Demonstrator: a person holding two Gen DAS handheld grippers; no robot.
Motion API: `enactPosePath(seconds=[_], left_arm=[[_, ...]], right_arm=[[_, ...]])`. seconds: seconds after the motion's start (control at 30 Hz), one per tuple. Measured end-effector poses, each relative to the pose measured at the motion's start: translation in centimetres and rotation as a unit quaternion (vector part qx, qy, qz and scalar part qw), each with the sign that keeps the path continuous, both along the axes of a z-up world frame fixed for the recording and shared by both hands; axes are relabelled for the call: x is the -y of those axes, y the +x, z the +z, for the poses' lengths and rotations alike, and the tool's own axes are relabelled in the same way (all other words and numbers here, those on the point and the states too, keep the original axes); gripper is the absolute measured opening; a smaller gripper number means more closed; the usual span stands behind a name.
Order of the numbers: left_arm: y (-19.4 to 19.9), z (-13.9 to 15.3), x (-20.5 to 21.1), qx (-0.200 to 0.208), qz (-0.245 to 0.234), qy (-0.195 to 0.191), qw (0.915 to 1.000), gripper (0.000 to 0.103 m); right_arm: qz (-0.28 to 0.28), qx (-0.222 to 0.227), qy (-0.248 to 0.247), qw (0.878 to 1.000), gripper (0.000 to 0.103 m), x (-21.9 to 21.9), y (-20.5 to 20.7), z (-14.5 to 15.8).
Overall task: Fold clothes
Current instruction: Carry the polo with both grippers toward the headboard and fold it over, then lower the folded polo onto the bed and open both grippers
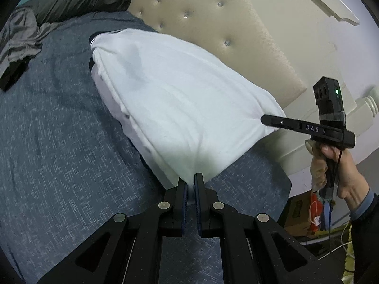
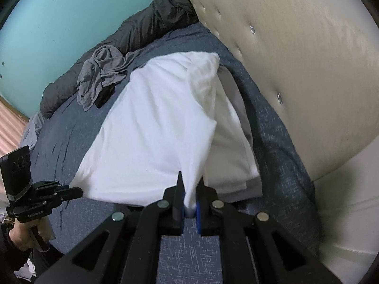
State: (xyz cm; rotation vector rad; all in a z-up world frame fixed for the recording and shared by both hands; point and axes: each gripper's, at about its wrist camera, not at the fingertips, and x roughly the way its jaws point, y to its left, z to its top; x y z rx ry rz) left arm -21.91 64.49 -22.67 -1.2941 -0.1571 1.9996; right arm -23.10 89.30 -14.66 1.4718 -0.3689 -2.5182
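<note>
- White garment [image 1: 180,99]: spread over the blue-grey bedspread [image 1: 59,142] near the tufted cream headboard [image 1: 213,23]; one edge raised, pinched at two corners.
- Left gripper [image 1: 191,184]: jaws clamped on a bunched corner of the white garment, just above the bedspread.
- Right gripper [image 2: 190,190]: jaws clamped on another corner, cloth gathered between the blue pads [image 2: 198,213]; held by a hand [image 1: 341,165].
- Grey crumpled cloth [image 2: 99,75]: lies apart, at the far side of the bed.
- Dark quilt [image 2: 142,30]: bunched along the teal wall [image 2: 71,11].
</note>
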Motion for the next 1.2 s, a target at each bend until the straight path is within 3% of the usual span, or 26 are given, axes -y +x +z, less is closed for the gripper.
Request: enactPosePath(seconds=[0.23,0.4,0.53,0.7,0.83,1.0,1.2], left_arm=[[0.5,2.5,2.0,-0.029,0.006,0.01,0.9995,0.006],[-0.9,4.2,1.9,-0.05,0.013,0.017,0.9985,0.006],[-1.7,4.5,0.0,-0.059,0.003,0.013,0.9982,0.006],[-2.6,2.9,-2.1,-0.052,-0.011,0.0,0.9986,0.006],[-2.3,0.2,-2.9,-0.037,-0.025,-0.017,0.9989,0.006],[-2.1,-1.5,-2.3,-0.025,-0.024,0.0,0.9994,0.006],[-2.4,-0.6,-1.7,-0.03,-0.017,0.014,0.9993,0.006]], right_arm=[[-0.01,0.002,0.003,1.0,0.019,-1.4,0.8,0.4],[-0.038,-0.061,-0.005,0.997,0.019,-2.7,2.2,3.4],[-0.027,-0.099,-0.003,0.995,0.019,-1.4,1.3,5.0],[-0.018,-0.088,0.008,0.996,0.019,0.2,-1.2,3.4],[-0.038,-0.057,0.016,0.998,0.018,-0.3,-2.3,0.2],[-0.059,-0.021,0.007,0.998,0.015,-1.9,-1.9,-3.5],[-0.065,-0.063,-0.018,0.996,0.015,-2.9,-1.8,-0.6]])
